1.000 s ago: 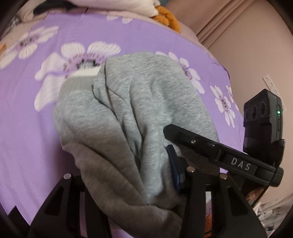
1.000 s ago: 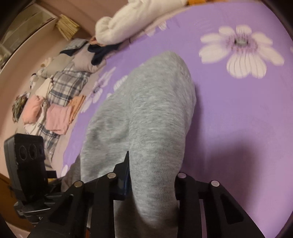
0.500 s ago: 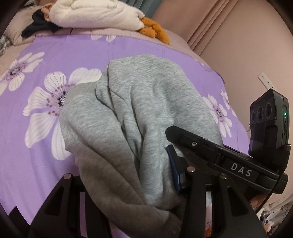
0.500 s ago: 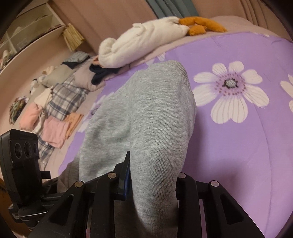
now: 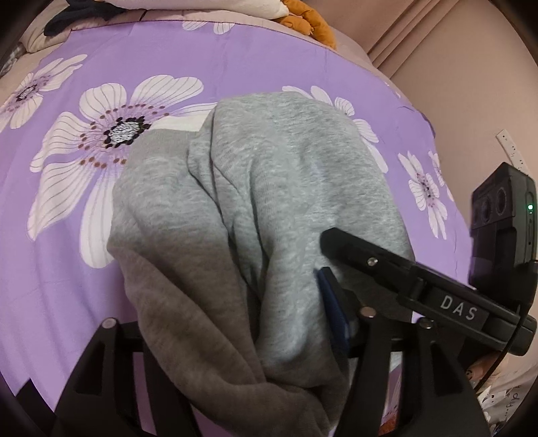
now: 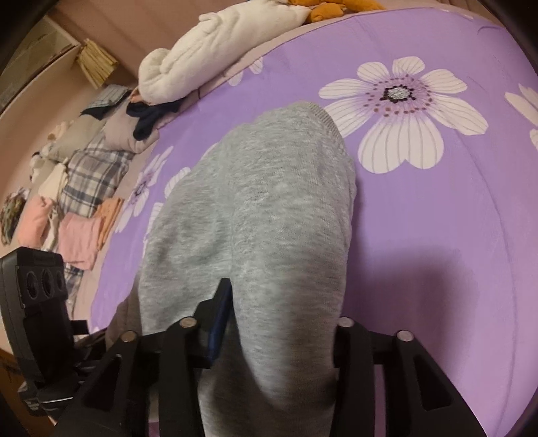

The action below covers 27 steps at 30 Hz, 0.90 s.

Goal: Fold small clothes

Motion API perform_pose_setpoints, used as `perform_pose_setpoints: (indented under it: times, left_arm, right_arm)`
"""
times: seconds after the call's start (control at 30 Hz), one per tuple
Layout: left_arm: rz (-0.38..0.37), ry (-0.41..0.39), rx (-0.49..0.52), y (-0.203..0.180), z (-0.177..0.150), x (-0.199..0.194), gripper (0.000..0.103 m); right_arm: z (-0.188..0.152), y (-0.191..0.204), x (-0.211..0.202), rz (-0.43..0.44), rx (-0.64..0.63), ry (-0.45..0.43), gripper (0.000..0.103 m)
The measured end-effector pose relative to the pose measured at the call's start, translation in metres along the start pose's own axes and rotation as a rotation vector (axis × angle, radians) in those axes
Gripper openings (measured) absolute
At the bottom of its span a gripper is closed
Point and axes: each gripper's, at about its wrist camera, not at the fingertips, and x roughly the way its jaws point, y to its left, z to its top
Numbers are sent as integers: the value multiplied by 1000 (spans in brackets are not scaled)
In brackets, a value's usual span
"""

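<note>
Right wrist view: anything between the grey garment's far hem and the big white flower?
Nothing: in the right wrist view the grey garment ends at its ribbed hem, then only bare purple bedspread, and its printed white flower begins.

Black hand-held gripper (image 5: 235, 336), blue pads (image 5: 333, 316)

You work over a bed covered by a purple flowered sheet (image 6: 437, 235). On it lie the grey garment (image 5: 269, 201), a white plush blanket (image 6: 215, 50), an orange soft toy (image 5: 306, 20) and folded clothes (image 6: 84, 208) along the far edge.
</note>
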Motion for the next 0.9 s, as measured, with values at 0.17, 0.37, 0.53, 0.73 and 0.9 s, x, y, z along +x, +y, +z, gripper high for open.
perform_pose_setpoints:
  times: [0.17, 0.37, 0.53, 0.73, 0.9]
  left_arm:
    - [44, -41, 29, -4, -2, -22, 81]
    - [47, -147, 50, -15, -3, -73, 103]
    - [89, -261, 95, -30, -9, -115, 103]
    - [92, -318, 108, -40, -21, -146, 103]
    - [109, -328, 123, -45, -35, -155, 103]
  right_arm:
    - [0, 7, -18, -97, -42, -49, 77]
    - [0, 19, -65, -135, -74, -165, 93]
    - [-3, 31, -102, -153, -100, -269, 94]
    - [-13, 46, -136, -217, -142, -380, 102]
    - [-25, 54, -145, -230, -174, -392, 102]
